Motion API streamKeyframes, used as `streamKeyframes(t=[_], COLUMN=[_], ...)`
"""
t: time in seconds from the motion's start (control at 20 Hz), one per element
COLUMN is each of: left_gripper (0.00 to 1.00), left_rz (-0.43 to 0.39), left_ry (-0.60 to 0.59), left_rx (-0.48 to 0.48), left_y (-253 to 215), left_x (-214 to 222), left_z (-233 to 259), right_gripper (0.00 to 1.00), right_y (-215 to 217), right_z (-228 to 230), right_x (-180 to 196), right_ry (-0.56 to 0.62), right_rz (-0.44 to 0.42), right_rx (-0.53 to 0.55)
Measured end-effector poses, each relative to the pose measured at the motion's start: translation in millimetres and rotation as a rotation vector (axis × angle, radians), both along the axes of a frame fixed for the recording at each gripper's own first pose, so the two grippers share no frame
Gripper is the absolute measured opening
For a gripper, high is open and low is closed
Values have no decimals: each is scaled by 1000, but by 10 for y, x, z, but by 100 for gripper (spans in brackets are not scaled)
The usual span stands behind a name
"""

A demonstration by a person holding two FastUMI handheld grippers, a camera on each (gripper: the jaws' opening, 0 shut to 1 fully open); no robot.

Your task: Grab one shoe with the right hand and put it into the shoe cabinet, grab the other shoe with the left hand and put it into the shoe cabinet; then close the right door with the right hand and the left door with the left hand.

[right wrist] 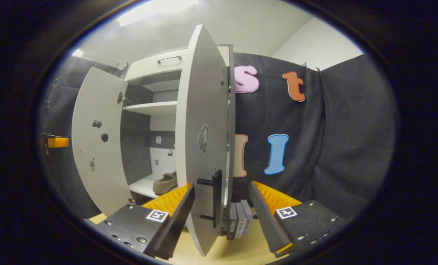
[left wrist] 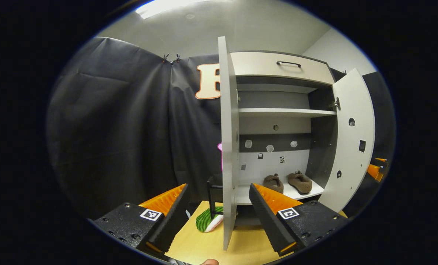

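Two brown shoes (left wrist: 273,183) (left wrist: 300,182) sit side by side on the bottom shelf of the white shoe cabinet (left wrist: 283,112). Both doors stand open. In the left gripper view the left door (left wrist: 228,147) is edge-on, and my left gripper (left wrist: 220,217) is open with that edge between its spread fingers. In the right gripper view one shoe (right wrist: 165,183) shows behind the right door (right wrist: 200,140). My right gripper (right wrist: 220,213) is open, its fingers on either side of the door's lower edge and black handle (right wrist: 216,198).
The cabinet stands on a yellow tabletop (left wrist: 211,246). A green striped object (left wrist: 207,220) lies behind the left door, by its black handle (left wrist: 214,195). Several books (right wrist: 239,221) stand behind the right door. Black cloth walls close in both sides.
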State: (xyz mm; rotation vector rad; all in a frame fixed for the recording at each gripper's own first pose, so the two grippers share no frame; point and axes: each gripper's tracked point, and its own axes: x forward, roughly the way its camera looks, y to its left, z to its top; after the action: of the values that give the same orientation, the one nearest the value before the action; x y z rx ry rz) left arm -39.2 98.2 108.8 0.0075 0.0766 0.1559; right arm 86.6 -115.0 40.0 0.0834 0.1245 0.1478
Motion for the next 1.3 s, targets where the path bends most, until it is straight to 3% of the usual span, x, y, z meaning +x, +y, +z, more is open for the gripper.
streamKeyframes(t=[0.05,0.1,0.75,0.8,0.85,1.0,1.05,1.1,1.3], left_gripper=[99,99,99,99,99,99,99,99,96], left_rz=[9,17,86,89,89,78,75,71,43], left_ry=[2,4,29,33,35,35,37,38,43], left_rx=[-1,-2,-24,-26,-27,-54,-64,-69,-95], left_y=[34,69,403,420,437,447,453,471,481], left_x=[-5,-12,-43,-26,-15,28,39,65,154], left_z=[-14,-30,-202,-225,-237,-286,-313,-337,-415], right_gripper=[84,90,90,84,91,91,85,91,91], right_y=[57,99,427,455,488,610,666,713,1011], right_z=[-4,-8,26,28,34,27,38,37,67], right_x=[17,32,156,158,169,205,212,216,203], right_ry=[3,4,7,7,5,4,4,4,7], right_rz=[13,23,67,71,75,99,108,118,187], right_rx=[3,8,28,27,26,29,32,35,72])
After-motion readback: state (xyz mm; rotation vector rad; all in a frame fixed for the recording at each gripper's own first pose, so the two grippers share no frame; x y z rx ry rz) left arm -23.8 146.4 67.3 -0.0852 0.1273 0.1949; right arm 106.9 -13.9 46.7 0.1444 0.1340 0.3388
